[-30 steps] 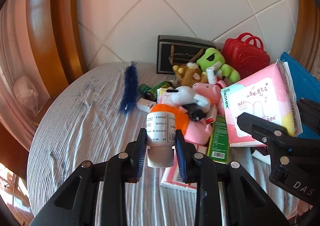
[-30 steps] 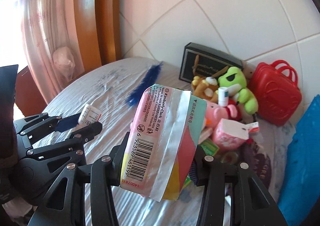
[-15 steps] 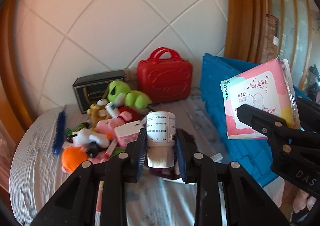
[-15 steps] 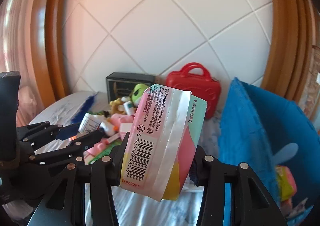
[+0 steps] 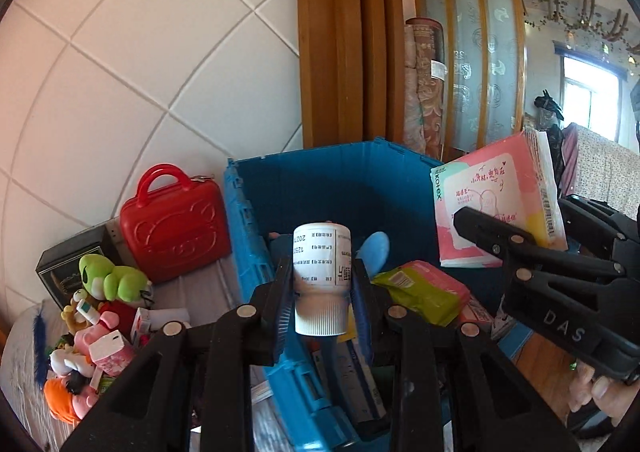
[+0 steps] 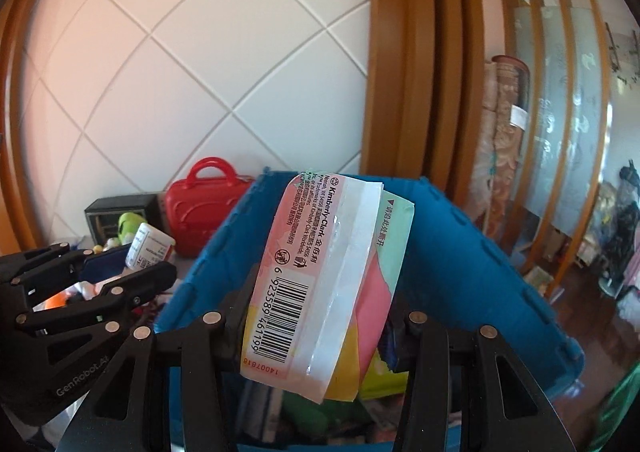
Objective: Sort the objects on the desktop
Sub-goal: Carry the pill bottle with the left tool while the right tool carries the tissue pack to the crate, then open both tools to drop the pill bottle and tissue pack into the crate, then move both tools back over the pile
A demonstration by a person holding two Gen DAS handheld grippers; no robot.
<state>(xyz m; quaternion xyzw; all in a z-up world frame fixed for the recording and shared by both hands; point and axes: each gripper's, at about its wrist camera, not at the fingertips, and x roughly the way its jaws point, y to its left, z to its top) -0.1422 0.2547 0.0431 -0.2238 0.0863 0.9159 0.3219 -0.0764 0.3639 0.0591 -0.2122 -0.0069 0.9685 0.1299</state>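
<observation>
My left gripper (image 5: 320, 292) is shut on a white pill bottle (image 5: 321, 276), cap toward the camera, held over the near edge of a blue plastic crate (image 5: 340, 187). My right gripper (image 6: 316, 316) is shut on a pink pad pack (image 6: 320, 276) with a barcode, held above the same blue crate (image 6: 460, 252). In the left wrist view the right gripper (image 5: 532, 248) and its pink pad pack (image 5: 496, 207) hang over the crate's right side. In the right wrist view the left gripper (image 6: 132, 268) with the pill bottle (image 6: 148, 248) is at the left.
The crate holds a green packet (image 5: 420, 292), boxes and a blue piece. Left of it on the cloth-covered table (image 5: 20, 348) lie a red toy suitcase (image 5: 176, 228), a green frog plush (image 5: 108, 276), a dark box (image 5: 68, 260), pink toys and a blue feather (image 5: 38, 348). A tiled wall and wooden frame stand behind.
Both grippers swung to the right and upward with their loads, from over the table's toy pile to over the blue crate. Both grips are unchanged.
</observation>
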